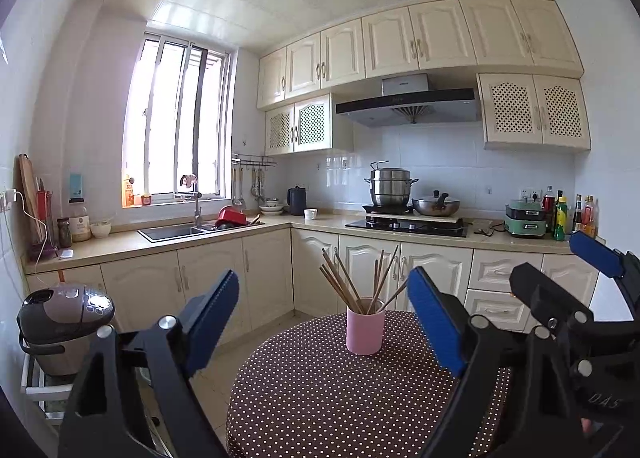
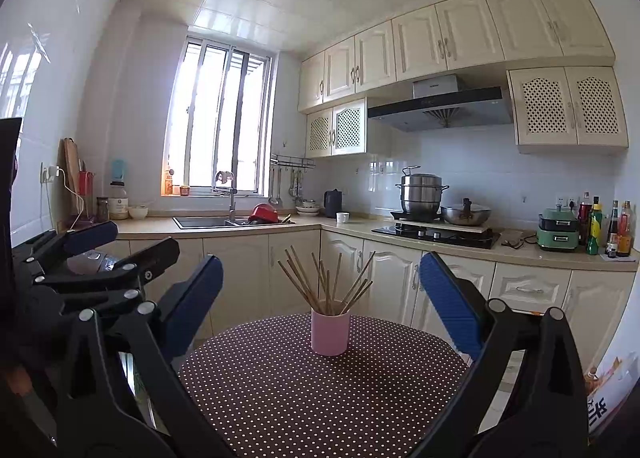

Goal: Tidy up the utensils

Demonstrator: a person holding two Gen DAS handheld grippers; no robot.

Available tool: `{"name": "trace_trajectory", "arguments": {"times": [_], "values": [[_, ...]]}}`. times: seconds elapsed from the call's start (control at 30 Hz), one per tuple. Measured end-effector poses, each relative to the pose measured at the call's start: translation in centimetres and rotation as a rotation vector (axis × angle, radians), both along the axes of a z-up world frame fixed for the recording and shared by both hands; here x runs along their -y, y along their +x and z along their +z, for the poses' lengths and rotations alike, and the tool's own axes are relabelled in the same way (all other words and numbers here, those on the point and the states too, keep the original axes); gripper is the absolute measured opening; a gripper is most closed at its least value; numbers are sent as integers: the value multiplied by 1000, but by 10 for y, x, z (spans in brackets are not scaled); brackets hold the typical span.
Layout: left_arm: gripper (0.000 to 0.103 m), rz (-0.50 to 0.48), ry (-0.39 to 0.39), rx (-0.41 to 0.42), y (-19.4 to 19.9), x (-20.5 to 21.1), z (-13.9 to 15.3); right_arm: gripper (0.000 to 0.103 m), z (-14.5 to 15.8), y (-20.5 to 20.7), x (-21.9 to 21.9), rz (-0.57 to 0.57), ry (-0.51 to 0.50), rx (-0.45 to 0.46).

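A pink cup (image 1: 365, 332) stands upright on a round table with a brown polka-dot cloth (image 1: 320, 398). Several wooden chopsticks (image 1: 352, 278) stand fanned out in the cup. My left gripper (image 1: 324, 322) is open and empty, held short of the cup and level with it. The right gripper shows at the right edge of the left wrist view (image 1: 560, 270). In the right wrist view the pink cup (image 2: 330, 332) with chopsticks (image 2: 324, 278) sits between my open right gripper's (image 2: 320, 306) fingers, further ahead. The left gripper (image 2: 116, 246) shows at left, open.
A rice cooker (image 1: 64, 322) sits on a low stand left of the table. Beyond are kitchen counters (image 1: 160, 244) with a sink (image 1: 176, 232), a stove (image 1: 408, 226) with pots, bottles (image 1: 560, 218) at right, and base cabinets (image 1: 360, 266) behind the table.
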State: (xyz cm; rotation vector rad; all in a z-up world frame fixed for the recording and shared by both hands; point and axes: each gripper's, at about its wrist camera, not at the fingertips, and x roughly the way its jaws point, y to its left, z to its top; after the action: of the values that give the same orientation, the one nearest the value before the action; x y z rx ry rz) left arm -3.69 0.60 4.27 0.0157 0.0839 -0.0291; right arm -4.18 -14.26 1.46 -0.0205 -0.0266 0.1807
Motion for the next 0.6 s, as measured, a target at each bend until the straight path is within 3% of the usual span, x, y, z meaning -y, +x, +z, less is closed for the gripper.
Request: {"name": "trace_trajectory", "arguments": {"times": [0.6], "values": [[85, 2, 6, 41, -3, 7, -1, 97, -1, 1, 4, 11, 10, -6]]}}
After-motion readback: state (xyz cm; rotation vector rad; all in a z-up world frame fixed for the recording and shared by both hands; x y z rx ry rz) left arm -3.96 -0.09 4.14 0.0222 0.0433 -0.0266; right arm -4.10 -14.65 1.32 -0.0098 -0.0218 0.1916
